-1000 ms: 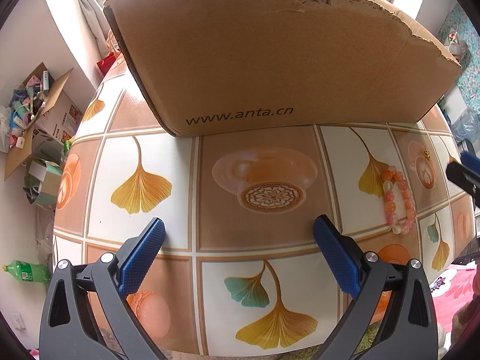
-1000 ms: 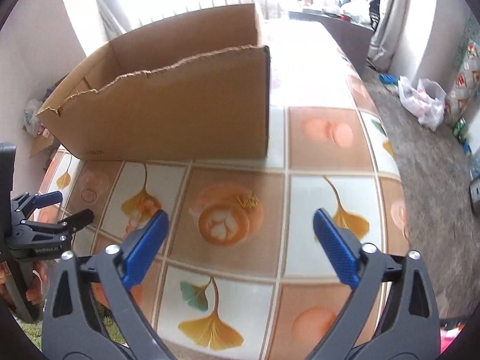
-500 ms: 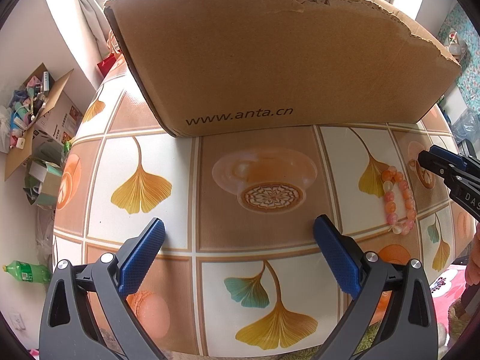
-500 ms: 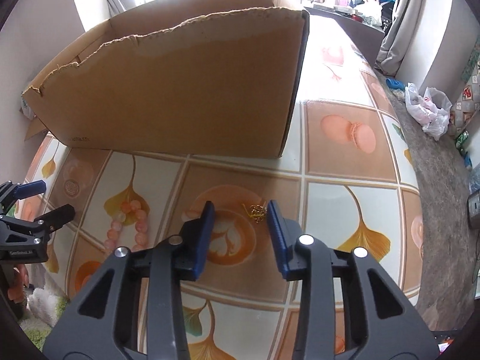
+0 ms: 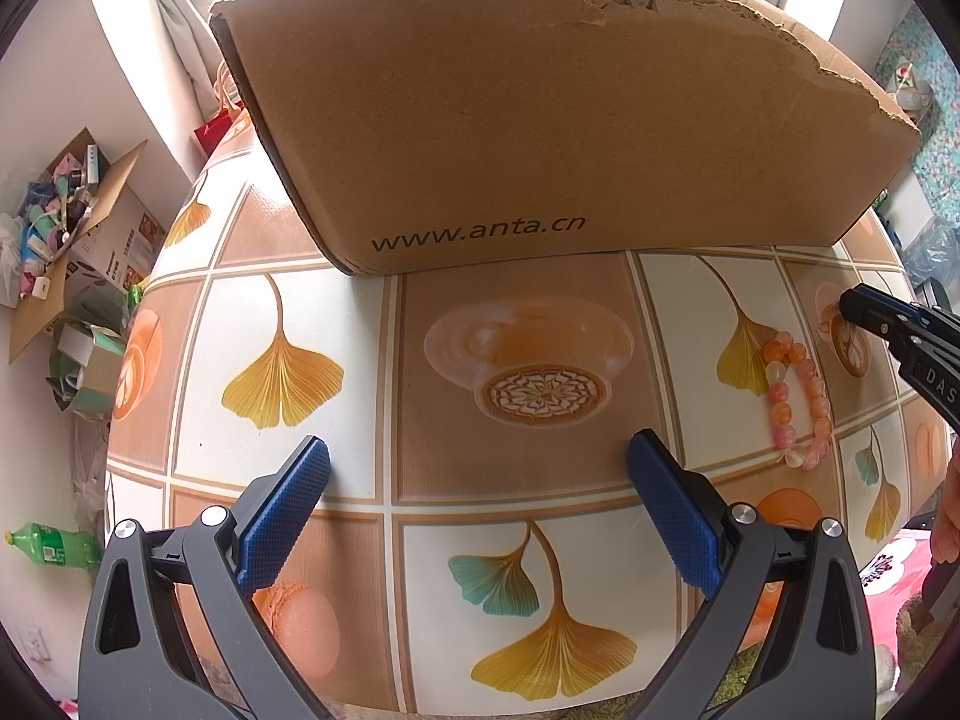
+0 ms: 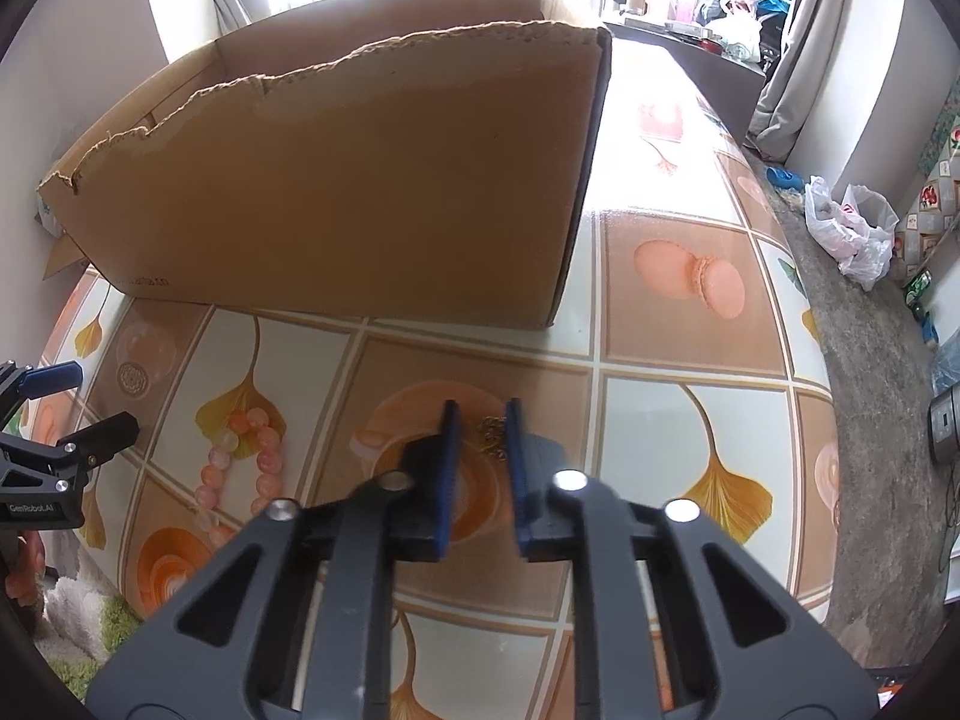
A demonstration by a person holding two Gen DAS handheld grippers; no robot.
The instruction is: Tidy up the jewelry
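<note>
Right tool (image 6: 482,427) narrowed onto small gold trinket (image 6: 493,435) for lifting toward far cardboard box (image 6: 360,180) — left tool (image 5: 480,504) wide, empty — bead bracelet (image 5: 797,401) unclaimed on counter (image 5: 516,468).

The left gripper (image 5: 477,480) hangs open over the table (image 5: 420,360); a bead bracelet (image 5: 798,399) lies near the cardboard box (image 5: 540,120).

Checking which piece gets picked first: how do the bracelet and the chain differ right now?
The bracelet is a ring of big pink and orange beads; the chain is a small tangle of fine gold links. The bracelet lies free, with nothing touching it; the chain sits between the pads of the shut right tongs. The bracelet is much the larger. Both are on the table, outside the box.
</note>
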